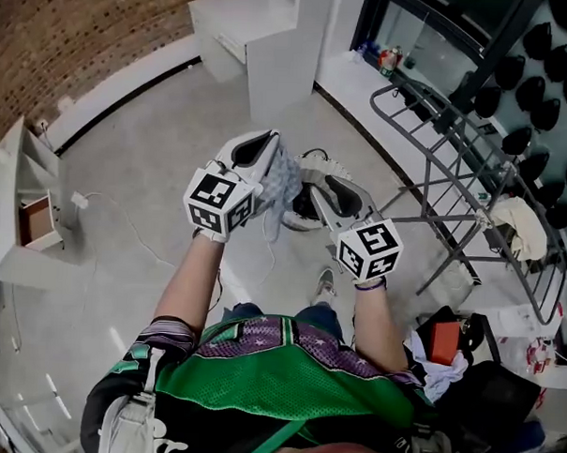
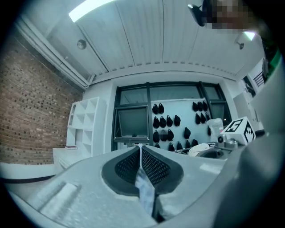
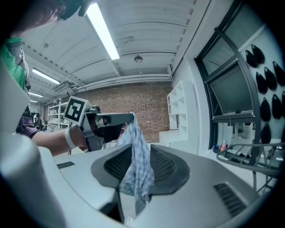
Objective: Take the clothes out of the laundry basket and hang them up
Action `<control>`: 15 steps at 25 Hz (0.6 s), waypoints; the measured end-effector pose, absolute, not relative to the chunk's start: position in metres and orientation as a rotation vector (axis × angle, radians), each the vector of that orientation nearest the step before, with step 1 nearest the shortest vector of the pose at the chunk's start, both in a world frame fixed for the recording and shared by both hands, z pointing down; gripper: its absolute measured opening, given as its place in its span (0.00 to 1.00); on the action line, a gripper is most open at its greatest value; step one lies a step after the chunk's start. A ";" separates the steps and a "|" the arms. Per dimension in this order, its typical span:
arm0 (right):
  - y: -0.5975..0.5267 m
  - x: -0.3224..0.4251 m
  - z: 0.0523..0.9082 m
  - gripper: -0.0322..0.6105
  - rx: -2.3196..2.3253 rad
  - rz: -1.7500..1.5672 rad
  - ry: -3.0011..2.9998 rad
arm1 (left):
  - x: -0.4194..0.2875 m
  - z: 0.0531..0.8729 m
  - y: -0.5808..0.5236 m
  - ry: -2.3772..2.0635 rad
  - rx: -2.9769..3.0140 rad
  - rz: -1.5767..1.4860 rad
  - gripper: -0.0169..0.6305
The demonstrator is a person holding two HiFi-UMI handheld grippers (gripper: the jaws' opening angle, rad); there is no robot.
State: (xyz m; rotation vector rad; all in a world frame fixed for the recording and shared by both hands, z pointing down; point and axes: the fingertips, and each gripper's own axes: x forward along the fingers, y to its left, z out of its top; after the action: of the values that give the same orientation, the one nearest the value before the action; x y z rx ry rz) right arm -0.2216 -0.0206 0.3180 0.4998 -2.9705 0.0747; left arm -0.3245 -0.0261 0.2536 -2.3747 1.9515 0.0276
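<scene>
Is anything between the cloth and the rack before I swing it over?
Nothing visible does. The left gripper and right gripper both pinch the cloth. The rack stands beyond the right gripper, with only open air between. A cream garment hangs on the rack's far end.

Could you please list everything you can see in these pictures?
checked cloth: one, pale blue and white, held between both hand-held grippers
drying rack: one, grey, at the right
white cloth: one, draped on the drying rack
shelf unit: one, white, far side
black bag: one, lower right
left hand-held gripper: one, grey, shut on the checked cloth
right hand-held gripper: one, grey, shut on the checked cloth
</scene>
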 end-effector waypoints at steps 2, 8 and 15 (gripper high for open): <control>-0.001 -0.216 0.321 0.24 0.511 0.116 -2.971 | -0.312 0.241 -0.016 1.905 -2.399 0.040 0.06; 0.023 -0.195 0.332 0.24 0.523 0.167 -2.931 | -0.277 0.199 -0.008 1.811 -2.445 0.124 0.06; 0.010 -0.156 0.351 0.24 0.487 0.229 -2.902 | -0.209 0.149 -0.032 1.686 -2.472 0.198 0.06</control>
State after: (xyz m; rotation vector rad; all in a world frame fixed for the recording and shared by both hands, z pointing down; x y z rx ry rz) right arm -0.1563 0.0100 0.3513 0.4872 -2.9023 0.2295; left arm -0.2089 -0.0317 0.1486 -2.4716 1.6855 0.1981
